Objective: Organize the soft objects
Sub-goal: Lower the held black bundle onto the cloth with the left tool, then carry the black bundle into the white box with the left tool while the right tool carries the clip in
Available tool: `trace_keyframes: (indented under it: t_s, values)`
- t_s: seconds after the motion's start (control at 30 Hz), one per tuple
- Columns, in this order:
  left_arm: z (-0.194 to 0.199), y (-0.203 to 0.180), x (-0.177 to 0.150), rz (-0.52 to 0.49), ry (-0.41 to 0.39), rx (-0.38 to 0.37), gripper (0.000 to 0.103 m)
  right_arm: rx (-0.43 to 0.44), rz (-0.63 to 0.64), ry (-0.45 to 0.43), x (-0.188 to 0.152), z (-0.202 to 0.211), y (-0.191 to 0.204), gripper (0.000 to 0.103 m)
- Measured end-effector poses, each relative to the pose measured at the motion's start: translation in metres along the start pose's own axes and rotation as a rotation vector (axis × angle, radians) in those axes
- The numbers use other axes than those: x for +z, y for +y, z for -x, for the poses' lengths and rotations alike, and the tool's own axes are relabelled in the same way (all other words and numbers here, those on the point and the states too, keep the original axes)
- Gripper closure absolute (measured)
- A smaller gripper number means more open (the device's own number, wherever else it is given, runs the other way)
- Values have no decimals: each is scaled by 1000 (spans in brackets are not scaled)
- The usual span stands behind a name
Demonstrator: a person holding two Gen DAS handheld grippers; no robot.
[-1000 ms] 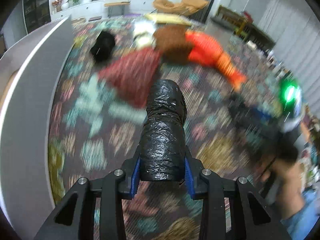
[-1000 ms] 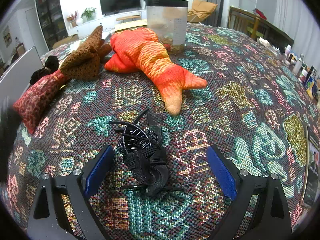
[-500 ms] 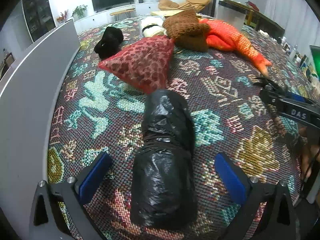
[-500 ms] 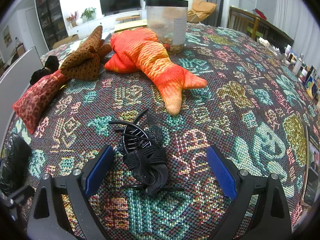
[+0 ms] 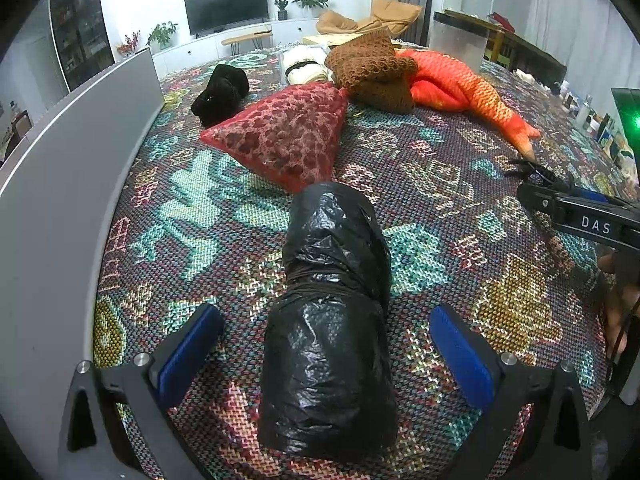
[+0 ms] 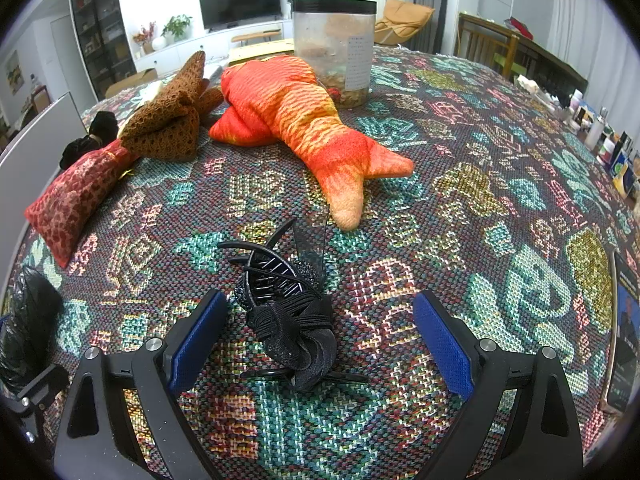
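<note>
Both grippers stood open over the table (image 5: 440, 168). On the left gripper (image 5: 326, 344), the blue pads (image 5: 188, 348) were spread wide, and the bag roll (image 5: 332, 320), a long bundle of black plastic tied round its middle, lay on the cloth between them without touching either pad. Its jaws had just been opening, with the roll between them. On the right gripper (image 6: 318, 340) the pads (image 6: 440, 336) were also far apart, and a black hair clip (image 6: 288, 312) with a fabric bow lay between them, apart from both. In the left view the right gripper (image 5: 576, 216) came in from the right edge, low over the cloth, held by a hand (image 5: 620, 304). Beyond the roll lay a red pouch (image 5: 284, 140) with a dark pattern, just beside the far end of the roll. Behind it were a black soft thing (image 5: 220, 94), a cream roll (image 5: 306, 66), a brown knit piece (image 5: 372, 72) and an orange fish toy (image 5: 460, 88), the last two touching each other. In the right view the tail of the fish (image 6: 348, 184) pointed toward the clip, and a clear jar (image 6: 334, 52) with a black lid stood behind the fish. A grey panel (image 5: 48, 208) ran along the left edge of the table.
</note>
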State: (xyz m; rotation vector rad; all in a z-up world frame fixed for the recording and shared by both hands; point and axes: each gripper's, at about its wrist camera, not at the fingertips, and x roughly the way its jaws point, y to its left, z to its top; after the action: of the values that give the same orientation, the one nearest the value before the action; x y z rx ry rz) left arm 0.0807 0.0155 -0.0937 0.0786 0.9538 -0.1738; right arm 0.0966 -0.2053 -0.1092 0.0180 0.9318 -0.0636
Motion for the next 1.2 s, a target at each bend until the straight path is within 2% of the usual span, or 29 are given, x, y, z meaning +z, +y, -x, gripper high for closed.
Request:
trace_keyframes:
  t_s: [0.43,0.7,0.77,0.9,0.97,1.07,1.13,1.17,1.2]
  values:
    - [0,0,0,2,-2,0,0,15,-11,-1,-1,3,-2,7]
    - [0,1,-1,1,-3,-1,0,147,-125,-27,-1,9,-25,7]
    - [0,1,-1,1,-3,0,0,158,-133,-21,-1,10,-26,7]
    - [2,1,-1,-11,9,-7,0,129,-46,71,3,11,-16,8]
    - [3,1,1,-31,54,-12,0,103,13,117,5,11,-8,9]
    - [6,3,2,-19,103,-8,1,76,77,104,10,16,4,9]
    - [10,3,2,-17,108,-14,15,80,101,115,15,14,12,13]
    - [12,3,2,-25,101,-13,33,94,107,146,16,9,15,41]
    - [15,3,3,-32,93,-24,57,78,115,174,16,5,18,64]
